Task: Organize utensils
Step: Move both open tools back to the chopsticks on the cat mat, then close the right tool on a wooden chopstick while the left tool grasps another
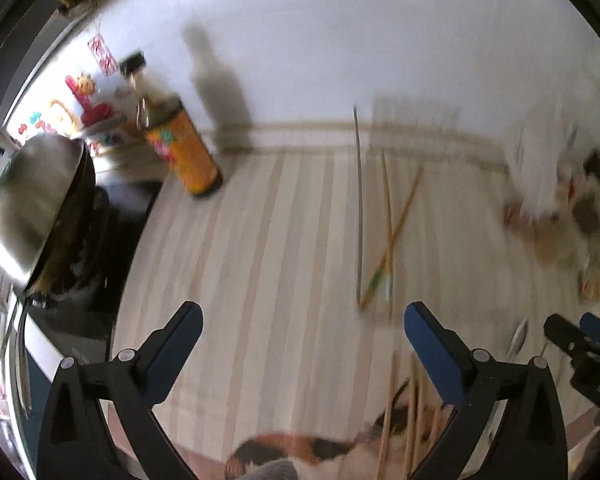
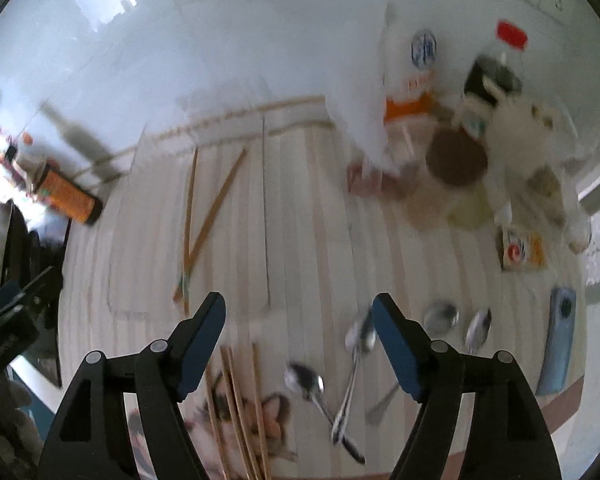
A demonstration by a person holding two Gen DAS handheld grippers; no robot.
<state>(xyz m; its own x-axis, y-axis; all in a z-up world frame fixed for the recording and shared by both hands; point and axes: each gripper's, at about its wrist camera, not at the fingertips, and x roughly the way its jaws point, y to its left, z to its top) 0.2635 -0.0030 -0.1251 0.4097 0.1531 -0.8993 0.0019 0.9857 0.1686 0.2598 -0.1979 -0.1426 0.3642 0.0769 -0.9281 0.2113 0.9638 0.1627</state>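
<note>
Both grippers, left (image 1: pixel 303 322) and right (image 2: pixel 299 314), hang wide apart and hold nothing above the worktop (image 2: pixel 308 216); spoons (image 2: pixel 356 344) and chopsticks (image 2: pixel 240 408) lie near its front edge.

White wall (image 1: pixel 340 40); striped tabletop (image 1: pixel 260 260); bright daylight.

Motion blur and frame edges limiting both wrist views.

The packets and jars (image 2: pixel 500 132) at the tabletop's far right are smeared beyond reading; their labels cannot be made out. The near chopsticks (image 2: pixel 236 412) run off the bottom edge. A spoon (image 2: pixel 362 334), possibly two overlapping, is partly hidden behind the right hand-held gripper (image 2: pixel 299 312).
</note>
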